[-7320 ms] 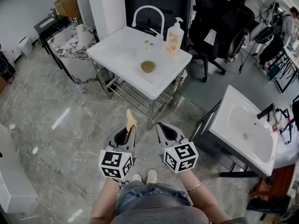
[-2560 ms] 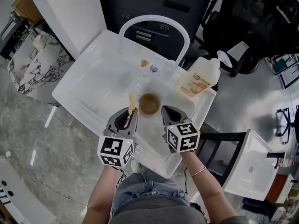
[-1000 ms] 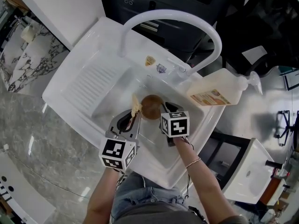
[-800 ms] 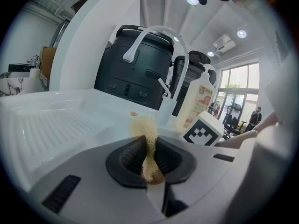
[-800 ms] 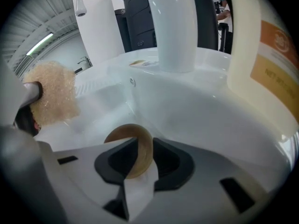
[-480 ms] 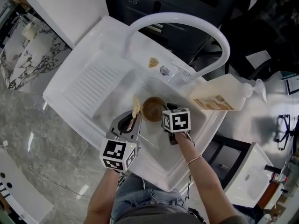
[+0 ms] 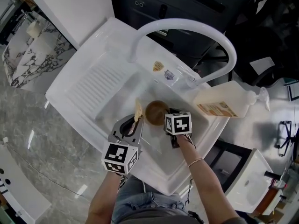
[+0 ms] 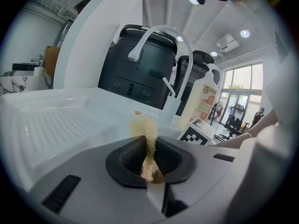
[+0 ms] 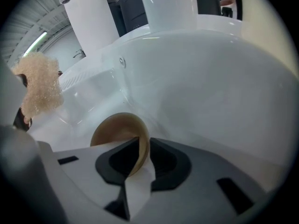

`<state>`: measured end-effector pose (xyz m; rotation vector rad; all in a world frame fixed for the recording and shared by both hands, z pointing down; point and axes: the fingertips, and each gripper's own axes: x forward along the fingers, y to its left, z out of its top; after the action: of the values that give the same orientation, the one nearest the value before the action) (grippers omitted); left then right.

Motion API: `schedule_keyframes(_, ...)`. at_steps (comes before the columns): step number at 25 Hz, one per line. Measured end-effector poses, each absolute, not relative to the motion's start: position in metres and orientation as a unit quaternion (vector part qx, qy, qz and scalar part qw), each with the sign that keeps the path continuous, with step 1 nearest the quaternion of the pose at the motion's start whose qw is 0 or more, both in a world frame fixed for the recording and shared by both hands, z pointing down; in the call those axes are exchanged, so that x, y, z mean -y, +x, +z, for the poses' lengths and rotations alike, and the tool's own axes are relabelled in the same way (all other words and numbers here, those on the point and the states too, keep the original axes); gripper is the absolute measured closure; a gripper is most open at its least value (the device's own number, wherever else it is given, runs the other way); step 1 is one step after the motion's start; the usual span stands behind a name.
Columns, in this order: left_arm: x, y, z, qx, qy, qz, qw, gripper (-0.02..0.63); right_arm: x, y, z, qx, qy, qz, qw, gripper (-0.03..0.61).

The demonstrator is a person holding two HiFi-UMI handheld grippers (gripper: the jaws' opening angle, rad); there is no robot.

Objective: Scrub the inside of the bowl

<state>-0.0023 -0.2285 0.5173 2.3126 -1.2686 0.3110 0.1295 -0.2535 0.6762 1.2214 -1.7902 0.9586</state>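
A small tan bowl [image 7: 156, 112] sits inside the white sink basin [image 7: 117, 104]. My right gripper [image 7: 167, 117] is shut on the bowl's near rim; in the right gripper view the bowl [image 9: 122, 134] is pinched between the jaws of my right gripper [image 9: 139, 158]. My left gripper [image 7: 136, 121] is shut on a yellowish sponge [image 7: 138, 110], held upright just left of the bowl. In the left gripper view the sponge [image 8: 145, 133] sticks up out of the closed jaws of my left gripper [image 8: 149, 160]. The same sponge [image 9: 39, 83] shows at the left of the right gripper view.
A curved white faucet [image 7: 187, 31] arches over the basin. A soap pump bottle [image 7: 224, 104] lies at the sink's right edge. A ribbed draining board [image 7: 91, 80] is left of the basin. Grey marble floor surrounds the sink stand.
The person walked from across the room up to the sink. My right gripper reached into the basin and closed on the bowl's rim; the left one brought the sponge beside it.
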Motion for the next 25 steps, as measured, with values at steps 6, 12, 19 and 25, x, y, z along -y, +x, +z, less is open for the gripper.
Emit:
schedule_keyframes(6,0.229,-0.004,0.518,0.468,0.843,0.115,0.239,0.568,0.258,0.134,0.675,0.699,0.485,0.369,0.376,0.546)
schedule_keyframes(12,0.229,-0.005,0.516,0.471,0.842,0.113,0.238,0.568,0.257,0.133,0.676,0.701,0.48,0.37,0.376,0.549)
schedule_keyframes(19,0.23,-0.007,0.517,0.475,0.839,0.113,0.239,0.568,0.261,0.13,0.669,0.712,0.475,0.373,0.359,0.558)
schedule_keyframes(25,0.23,-0.009,0.514,0.479,0.838,0.111,0.236,0.568,0.26,0.125,0.661,0.72,0.468,0.377,0.348,0.563)
